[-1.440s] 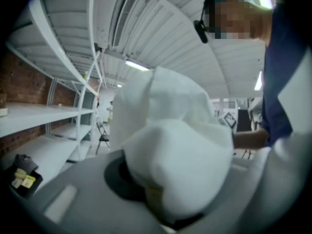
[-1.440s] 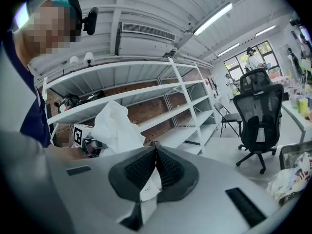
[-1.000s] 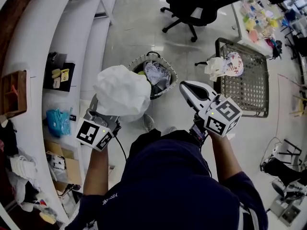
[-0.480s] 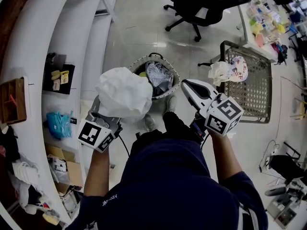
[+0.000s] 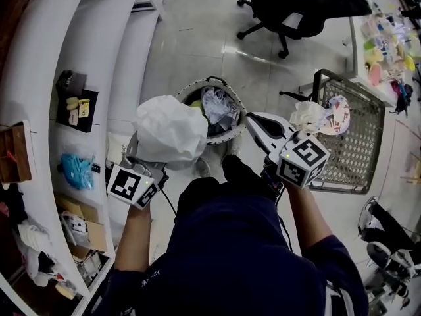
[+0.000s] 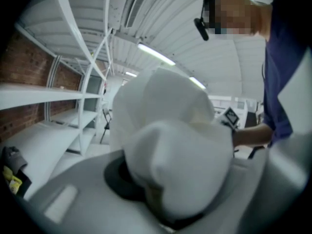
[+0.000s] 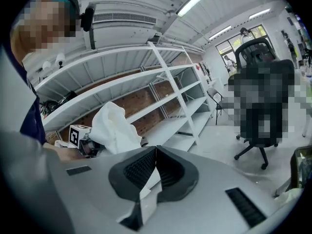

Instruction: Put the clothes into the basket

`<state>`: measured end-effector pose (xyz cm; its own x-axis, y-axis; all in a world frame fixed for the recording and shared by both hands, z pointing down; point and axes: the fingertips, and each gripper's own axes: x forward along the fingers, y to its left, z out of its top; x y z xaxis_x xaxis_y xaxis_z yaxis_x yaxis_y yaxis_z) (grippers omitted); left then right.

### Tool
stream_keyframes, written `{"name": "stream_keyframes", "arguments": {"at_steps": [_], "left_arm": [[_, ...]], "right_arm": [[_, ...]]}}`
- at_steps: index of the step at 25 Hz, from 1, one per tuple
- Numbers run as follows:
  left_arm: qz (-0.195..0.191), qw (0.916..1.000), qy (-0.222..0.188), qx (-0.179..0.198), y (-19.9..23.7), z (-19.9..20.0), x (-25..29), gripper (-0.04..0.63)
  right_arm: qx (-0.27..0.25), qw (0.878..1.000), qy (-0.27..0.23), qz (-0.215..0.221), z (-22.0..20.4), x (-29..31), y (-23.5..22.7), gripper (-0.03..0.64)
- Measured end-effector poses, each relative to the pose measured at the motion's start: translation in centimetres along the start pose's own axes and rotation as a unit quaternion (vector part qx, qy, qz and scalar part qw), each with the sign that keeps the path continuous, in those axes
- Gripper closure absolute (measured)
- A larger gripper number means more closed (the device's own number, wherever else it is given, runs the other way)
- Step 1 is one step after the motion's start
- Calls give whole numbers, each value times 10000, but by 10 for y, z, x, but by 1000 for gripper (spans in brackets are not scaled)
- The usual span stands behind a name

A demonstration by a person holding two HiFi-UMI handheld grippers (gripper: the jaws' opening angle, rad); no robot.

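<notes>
The left gripper (image 5: 142, 167) is clamped on a bunched white cloth garment (image 5: 170, 131). In the left gripper view the cloth fills the space between the two dark pads and billows up over them. The right gripper (image 7: 155, 163) has its jaws pressed together, tip against tip.

The round woven laundry basket with a dark rim (image 5: 239, 105) stands on the pale tiled floor (image 5: 197, 38), far of the person and between the two grippers in the head view. A crumpled grey and white garment (image 5: 217, 106) already lies inside it. The held white garment hangs at the basket's left side and, seen from above, covers part of the left rim. I cannot tell whether it touches the basket.

A second ago the right gripper's tip showed a gap of floor between itself and the basket's right rim. Now it lies right at that rim in the head view. The basket also sits nearer the person's body than before, and a dark trouser leg (image 5: 238, 171) has come forward beneath it. The grip on the white garment is unchanged, and the right jaws have stayed together.

To the right stands a grey metal mesh rack (image 5: 358, 147) with pale and printed clothes (image 5: 321, 115) on its near-left corner. White curved shelving (image 5: 72, 64) runs along the left, and a black office chair (image 5: 296, 8) stands at the far right.
</notes>
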<state>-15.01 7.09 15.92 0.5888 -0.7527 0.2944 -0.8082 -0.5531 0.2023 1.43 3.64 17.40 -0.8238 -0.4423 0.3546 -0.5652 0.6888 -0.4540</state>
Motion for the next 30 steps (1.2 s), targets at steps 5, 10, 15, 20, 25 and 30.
{"name": "stream_keyframes", "arguments": {"at_steps": [5, 10, 15, 20, 25, 30], "left_arm": [[235, 9992, 312, -11, 10, -11, 45, 460], [459, 9973, 545, -179, 24, -35, 79, 460], [454, 9947, 839, -380, 35, -77, 107, 460], [297, 9911, 1173, -546, 49, -130, 135, 460], [80, 9845, 1573, -769, 67, -204, 160, 460], [-121, 9753, 1967, -994, 80, -285, 188, 460]], "right_arm": [[78, 9996, 206, 187, -4, 14, -45, 609], [295, 9988, 316, 247, -17, 23, -86, 609], [535, 9971, 496, 213, -45, 32, -109, 609], [774, 9946, 687, 36, -85, 43, -128, 609], [1015, 9908, 841, -299, -129, 56, -149, 609], [1412, 9842, 964, -464, -170, 68, -154, 609]]}}
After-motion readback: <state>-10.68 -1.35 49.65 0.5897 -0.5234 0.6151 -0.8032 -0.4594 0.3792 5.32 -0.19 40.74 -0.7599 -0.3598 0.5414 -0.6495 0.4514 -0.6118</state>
